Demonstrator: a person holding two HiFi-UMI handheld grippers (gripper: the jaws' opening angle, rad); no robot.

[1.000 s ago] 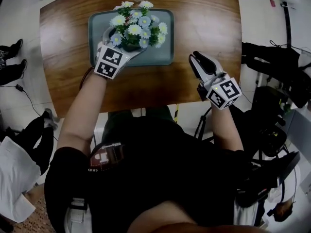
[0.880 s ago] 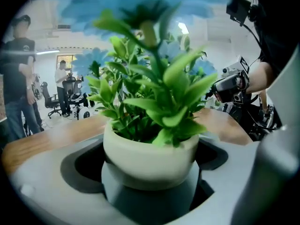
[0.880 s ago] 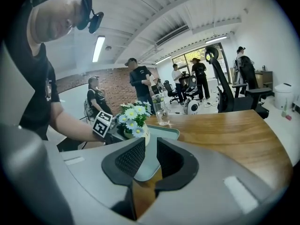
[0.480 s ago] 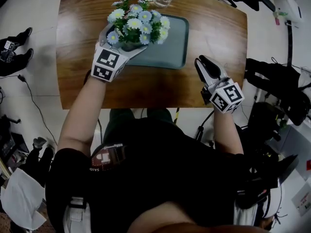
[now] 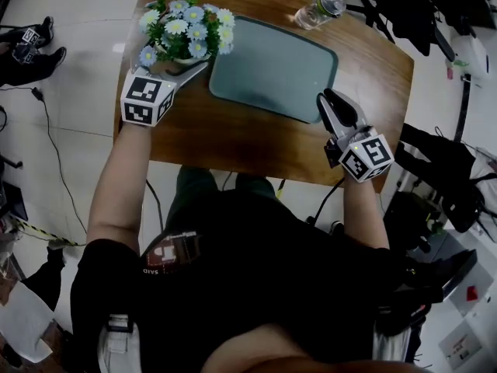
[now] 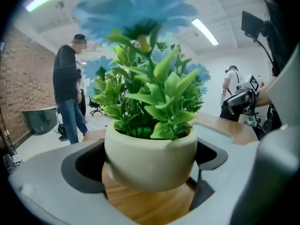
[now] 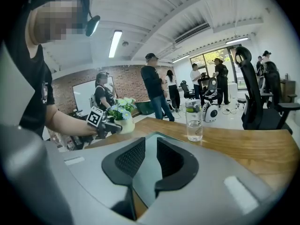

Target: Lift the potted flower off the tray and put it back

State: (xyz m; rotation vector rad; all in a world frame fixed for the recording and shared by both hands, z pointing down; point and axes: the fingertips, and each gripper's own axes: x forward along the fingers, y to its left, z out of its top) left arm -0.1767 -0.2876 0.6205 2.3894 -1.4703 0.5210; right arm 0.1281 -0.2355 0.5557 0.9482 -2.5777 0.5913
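Note:
The potted flower [image 5: 186,29], blue-white daisies in a cream pot [image 6: 150,158], sits off the grey-green tray [image 5: 272,68], over the wooden table's far left corner. My left gripper [image 5: 182,67] is shut on the pot, whose sides fill the space between the jaws in the left gripper view. Bare wood shows under the pot; whether it touches the table I cannot tell. The tray holds nothing. My right gripper [image 5: 335,107] hovers at the tray's near right corner, shut, with only a thin slit between the pads. From the right gripper view the flower [image 7: 123,118] stands far left.
A clear water bottle [image 5: 317,10] stands on the table beyond the tray's far right corner, and it shows upright [image 7: 193,122] in the right gripper view. The table edge [image 5: 128,68] runs close by the pot. Several people, office chairs and cables surround the table.
My left gripper has carried the potted flower leftwards off the tray to the table's left corner. The right gripper has stayed beside the tray's right end.

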